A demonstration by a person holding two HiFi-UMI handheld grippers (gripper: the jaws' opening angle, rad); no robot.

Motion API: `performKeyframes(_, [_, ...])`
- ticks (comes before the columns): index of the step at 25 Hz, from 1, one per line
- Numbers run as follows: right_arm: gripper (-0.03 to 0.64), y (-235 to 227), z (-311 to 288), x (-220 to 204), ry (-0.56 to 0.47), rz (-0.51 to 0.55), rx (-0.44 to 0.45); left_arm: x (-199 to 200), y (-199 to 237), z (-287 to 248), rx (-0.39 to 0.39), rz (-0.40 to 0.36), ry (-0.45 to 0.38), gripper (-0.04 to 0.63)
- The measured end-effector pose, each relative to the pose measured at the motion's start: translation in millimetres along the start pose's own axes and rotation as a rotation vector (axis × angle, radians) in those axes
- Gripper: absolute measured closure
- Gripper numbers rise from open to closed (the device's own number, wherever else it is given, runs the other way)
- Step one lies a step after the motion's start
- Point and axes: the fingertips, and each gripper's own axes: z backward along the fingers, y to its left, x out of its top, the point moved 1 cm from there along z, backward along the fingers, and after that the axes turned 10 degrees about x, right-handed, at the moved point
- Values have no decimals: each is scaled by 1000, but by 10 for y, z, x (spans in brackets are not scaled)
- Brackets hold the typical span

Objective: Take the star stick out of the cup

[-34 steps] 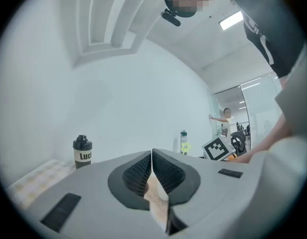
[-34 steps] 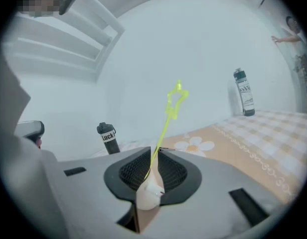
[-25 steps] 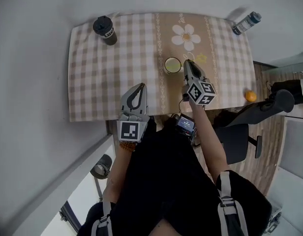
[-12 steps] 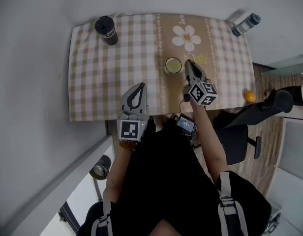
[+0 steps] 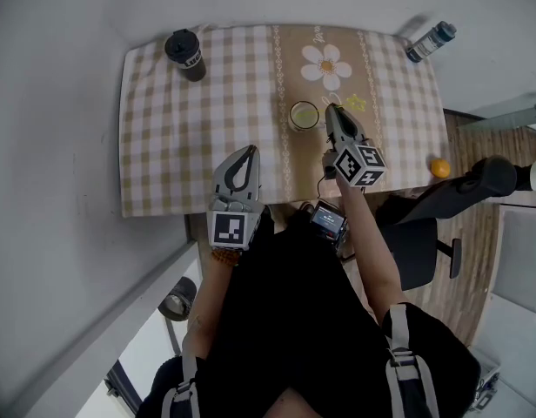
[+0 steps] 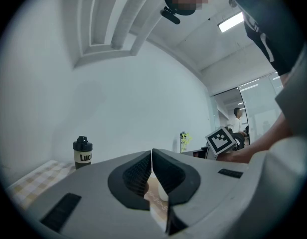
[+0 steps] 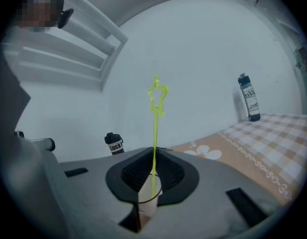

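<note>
The star stick's [image 7: 155,128] lower end drops behind the right gripper's [image 7: 153,150] jaw tips toward the cup [image 7: 147,199], so whether it is inside is unclear; the checked table [image 5: 164,146] stands against a pale wall, the cup near its middle, a dark bottle [image 5: 184,53] at its far left corner; the right jaws pinch the stick; the left gripper [image 6: 151,152], at the near edge, is closed, empty.

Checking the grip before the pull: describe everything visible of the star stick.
A thin, bright yellow-green stick, plastic by its look, topped with an open star outline. It stands about upright, lower end in the pale cup. The right gripper is shut on its shaft above the cup; nothing else visibly touches it.
</note>
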Motion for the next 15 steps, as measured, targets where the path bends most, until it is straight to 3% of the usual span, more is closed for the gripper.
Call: performKeyframes(15, [600, 190, 124, 302, -43, 56, 24, 109, -80, -52, -39, -17, -30, 588])
